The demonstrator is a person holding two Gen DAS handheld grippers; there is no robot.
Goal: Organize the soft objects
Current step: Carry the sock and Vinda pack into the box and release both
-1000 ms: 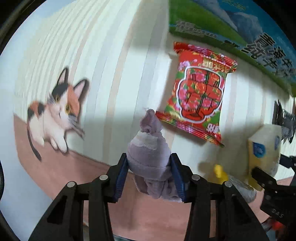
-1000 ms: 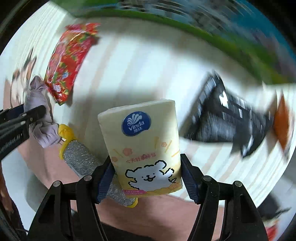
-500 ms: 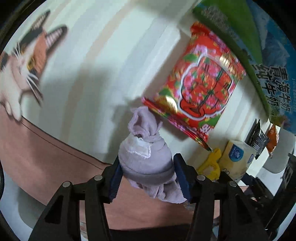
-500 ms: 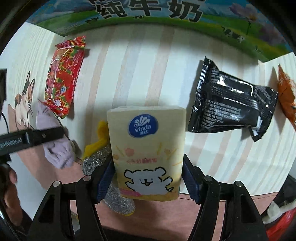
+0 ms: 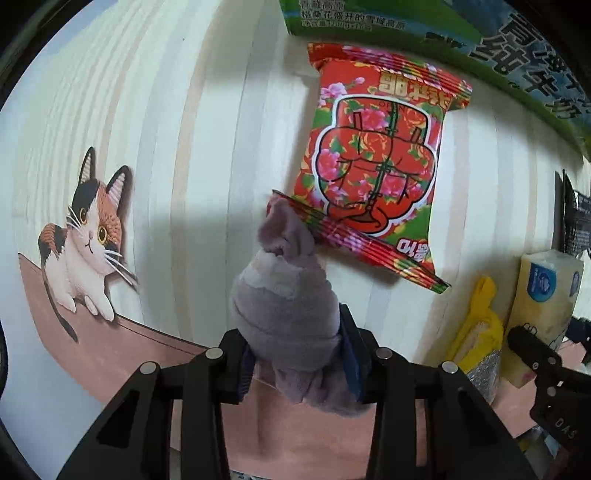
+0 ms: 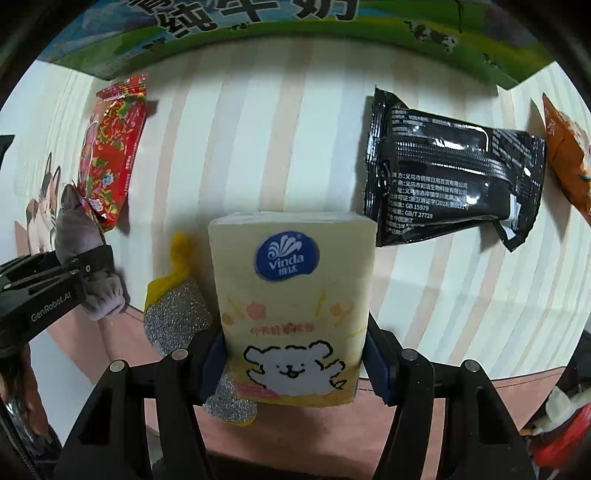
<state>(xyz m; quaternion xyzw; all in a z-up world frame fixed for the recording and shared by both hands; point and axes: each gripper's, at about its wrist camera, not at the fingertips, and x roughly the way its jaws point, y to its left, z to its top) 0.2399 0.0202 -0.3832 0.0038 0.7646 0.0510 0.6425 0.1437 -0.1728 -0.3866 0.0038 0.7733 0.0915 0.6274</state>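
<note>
Both claws are loaded and no item has been set down, so the task appears to be in mid-transfer. The left claw [image 5: 295, 363] is closed on a grey cloth [image 5: 286, 306], held above the tabletop [image 5: 184, 147] with its tip overlapping the lower corner of the red packet [image 5: 376, 162]; whether they touch cannot be told. The right claw [image 6: 295, 363] is clamped on a tissue pack [image 6: 295, 291], held upright above a yellow sponge [image 6: 177, 306] with a silver face, which lies on the tabletop just beside the pack. Remaining work, by judgement: place the cloth and tissue pack, then handle the sponge; no destination is identifiable. The right view alone shows the black pouch [image 6: 450, 177] in full, the orange packet [image 6: 565, 147] and the carton [image 6: 258, 22] along the far edge. The left view alone shows the cat print [image 5: 85, 240] clearly and the red packet face-on.
</note>
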